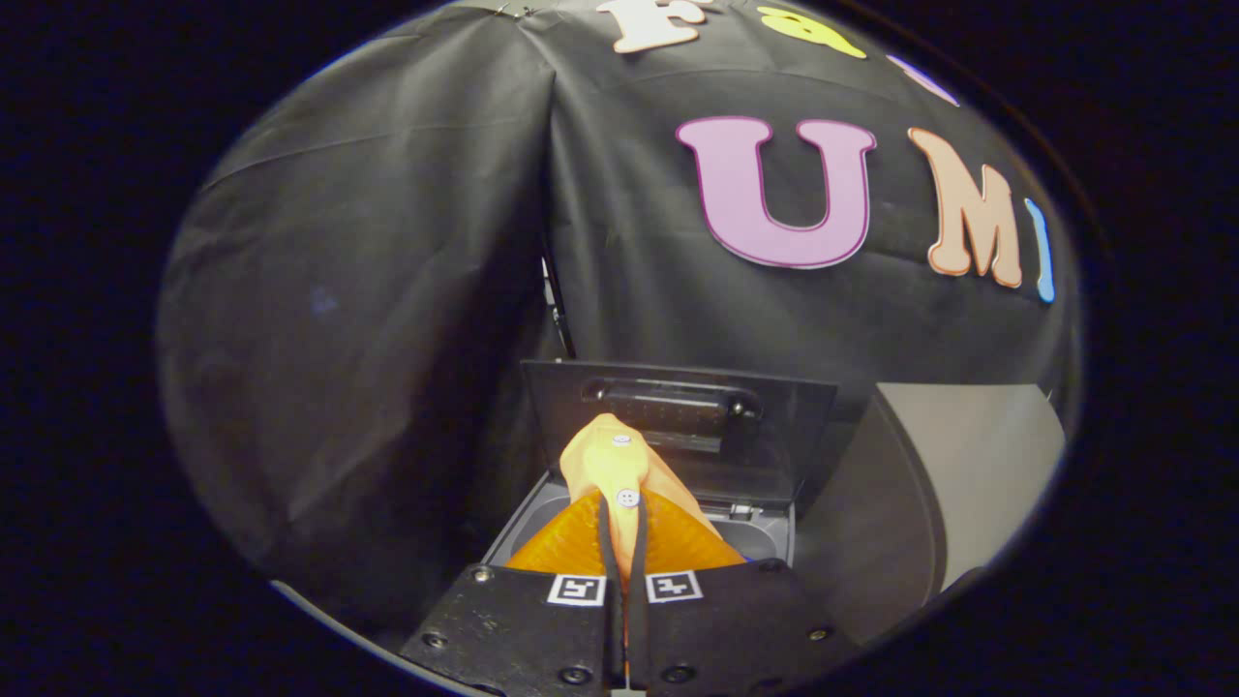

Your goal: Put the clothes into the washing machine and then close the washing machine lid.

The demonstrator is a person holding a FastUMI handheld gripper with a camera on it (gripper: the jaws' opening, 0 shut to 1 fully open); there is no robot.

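Observation:
My gripper [624, 528] is shut on an orange garment with white buttons [612, 463], which bunches up between the fingers and sticks out ahead of them. Just beyond and below the fingers stands a small dark grey washing machine [765, 534], its top opening partly hidden by the cloth and the fingers. Its lid [678, 426] is raised upright behind the opening, with a dark handle recess across it. The garment hangs over the opening.
Black cloth walls close in the booth behind and to the left of the machine. A pale tabletop [978, 465] lies to the right of the machine.

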